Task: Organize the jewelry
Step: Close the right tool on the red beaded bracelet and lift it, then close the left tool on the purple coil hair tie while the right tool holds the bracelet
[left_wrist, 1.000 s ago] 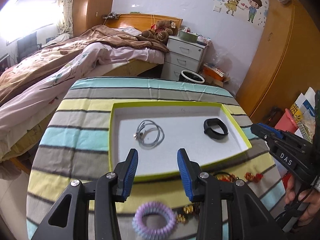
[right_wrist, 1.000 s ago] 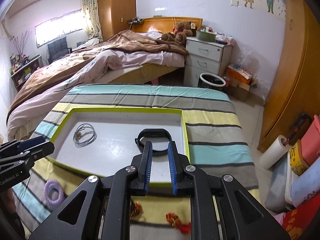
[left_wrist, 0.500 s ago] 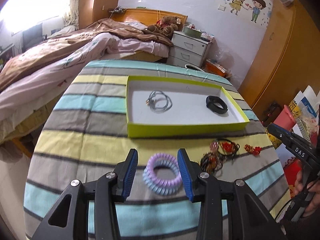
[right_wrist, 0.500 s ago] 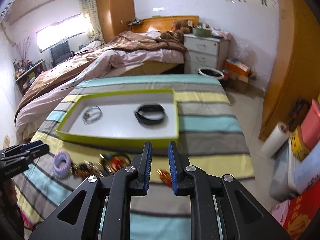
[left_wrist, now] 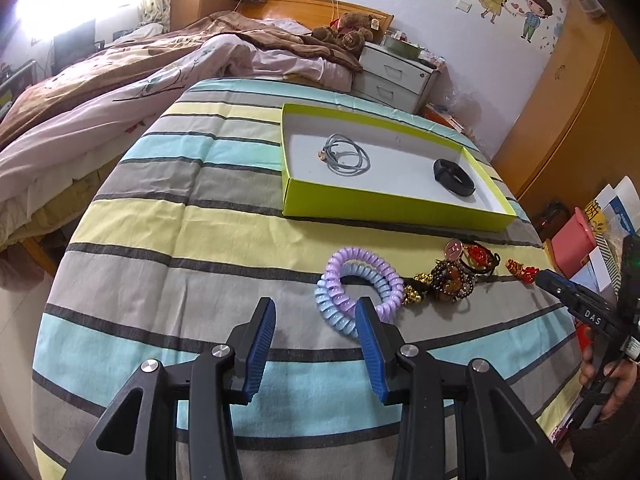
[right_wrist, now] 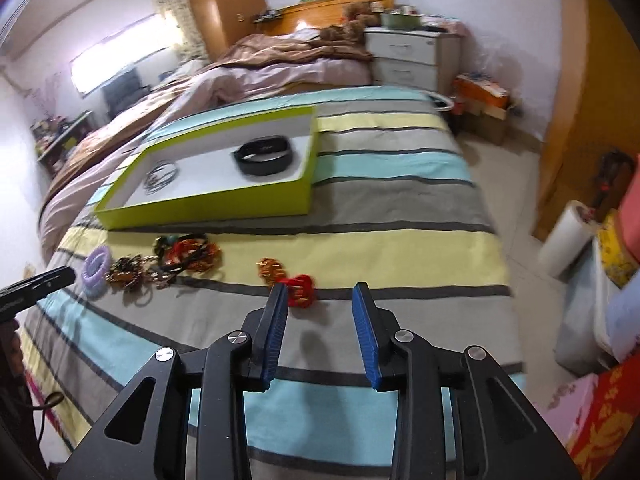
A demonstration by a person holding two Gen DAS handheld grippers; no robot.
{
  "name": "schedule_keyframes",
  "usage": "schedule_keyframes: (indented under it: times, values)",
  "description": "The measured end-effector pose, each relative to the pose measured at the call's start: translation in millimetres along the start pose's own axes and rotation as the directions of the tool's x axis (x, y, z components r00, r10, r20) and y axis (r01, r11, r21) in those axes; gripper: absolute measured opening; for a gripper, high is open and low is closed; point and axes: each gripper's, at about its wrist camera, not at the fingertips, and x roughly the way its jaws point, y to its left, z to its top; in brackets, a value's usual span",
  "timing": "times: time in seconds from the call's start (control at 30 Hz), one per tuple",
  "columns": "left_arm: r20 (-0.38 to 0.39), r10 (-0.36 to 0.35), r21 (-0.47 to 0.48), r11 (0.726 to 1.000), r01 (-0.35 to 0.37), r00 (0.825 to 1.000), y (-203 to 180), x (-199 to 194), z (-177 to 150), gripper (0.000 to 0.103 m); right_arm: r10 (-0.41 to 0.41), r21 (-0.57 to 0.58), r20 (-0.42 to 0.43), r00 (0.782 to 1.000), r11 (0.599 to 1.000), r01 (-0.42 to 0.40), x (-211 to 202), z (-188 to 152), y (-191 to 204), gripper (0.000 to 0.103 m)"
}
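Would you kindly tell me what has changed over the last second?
Both tongs pulled back from the tray toward the loose jewelry. The right tongs opened near the red charm; the left tongs stayed open by the coil hair ties. The tray's contents stayed put.

Right-wrist view motion-blurred: bead pile (right_wrist: 160,266) indistinct, pieces untellable. Coil tie (left_wrist: 356,286) partly behind left gripper (left_wrist: 316,342) finger. Right gripper (left_wrist: 576,300) cut by frame edge.
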Motion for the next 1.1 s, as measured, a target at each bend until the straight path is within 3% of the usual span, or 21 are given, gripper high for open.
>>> schedule_keyframes:
  times: [0.2,0.63,0.67,0.7,0.8,1.1]
  values:
    - [0.0,0.011,-0.011,1.0,-0.011,1.0,4,0,0,0.041,0.027,-0.066,0.0,1.0,0.997,-0.027,11,6,13,0.044]
    - [-0.015,0.004,-0.021,1.0,-0.004,1.0,6,3,-2,0.042,-0.02,-0.157,-0.06,0.998,0.988,0.01,32,9,29,0.044]
    - [-0.017,0.002,-0.02,1.0,-0.002,1.0,6,4,-2,0.042,-0.026,-0.162,-0.059,0.998,0.987,0.016,32,8,30,0.043]
    - [-0.019,0.002,-0.021,1.0,-0.003,1.0,6,4,-2,0.042,-0.033,-0.169,-0.058,0.998,0.985,0.022,32,8,31,0.034]
    - [-0.021,0.002,-0.018,1.0,-0.002,1.0,4,5,-2,0.042,-0.04,-0.181,-0.051,0.998,0.983,0.03,29,6,33,0.018]
    - [-0.024,-0.014,-0.005,1.0,0.014,1.0,1,11,11,0.042,-0.049,-0.135,-0.01,0.999,0.99,0.047,17,4,27,0.015]
